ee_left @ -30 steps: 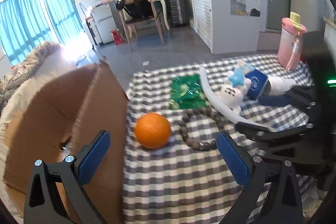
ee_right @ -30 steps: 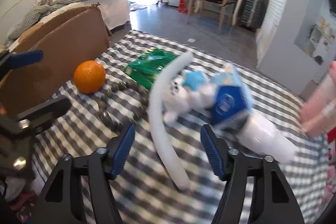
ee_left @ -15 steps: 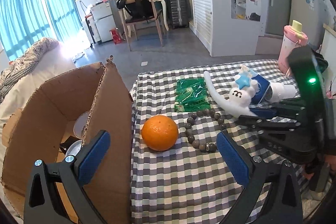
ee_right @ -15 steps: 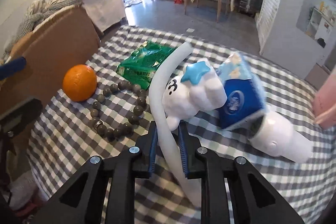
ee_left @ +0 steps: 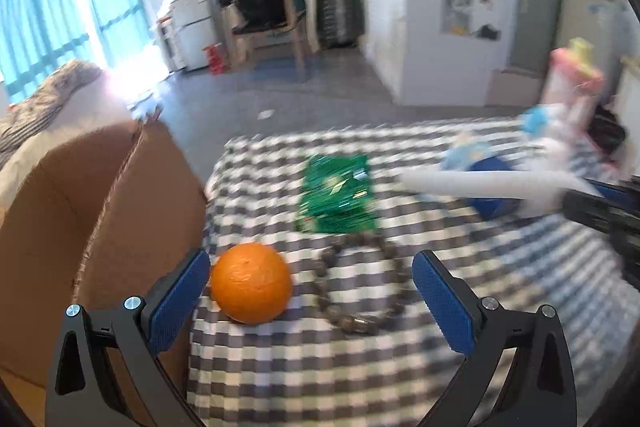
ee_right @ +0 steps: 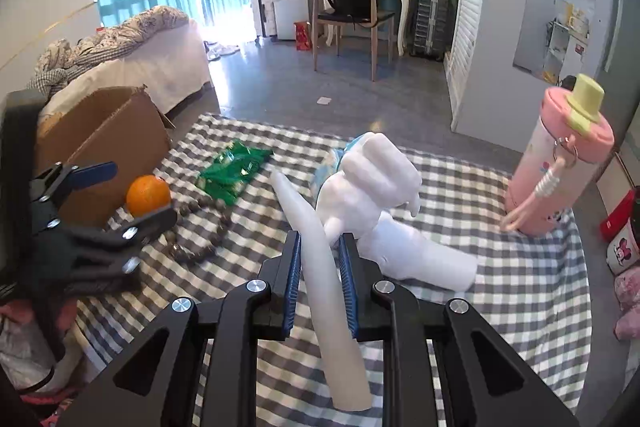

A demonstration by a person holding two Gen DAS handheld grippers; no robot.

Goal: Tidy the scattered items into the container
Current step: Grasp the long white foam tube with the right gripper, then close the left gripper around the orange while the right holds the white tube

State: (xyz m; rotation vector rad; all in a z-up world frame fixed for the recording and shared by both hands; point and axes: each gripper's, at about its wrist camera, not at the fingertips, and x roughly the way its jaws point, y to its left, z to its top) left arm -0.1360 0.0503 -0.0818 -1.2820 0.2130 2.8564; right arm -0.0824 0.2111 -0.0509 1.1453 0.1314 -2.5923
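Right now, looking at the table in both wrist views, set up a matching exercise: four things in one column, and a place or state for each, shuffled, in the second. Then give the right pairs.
Column 1
1. orange
2. white plush toy
3. green packet
4. pink bottle

Column 2
A. standing upright at the table's far right
B. lying flat on the checked cloth, beyond the bead bracelet
C. its long tail clamped in the right gripper
D. next to the cardboard box

Pairs: 1-D, 2-C, 3-B, 4-A

White long-tailed plush toy [ee_right: 372, 183], apparently lifted, beside orange [ee_right: 148, 195], cardboard box [ee_right: 104, 147].
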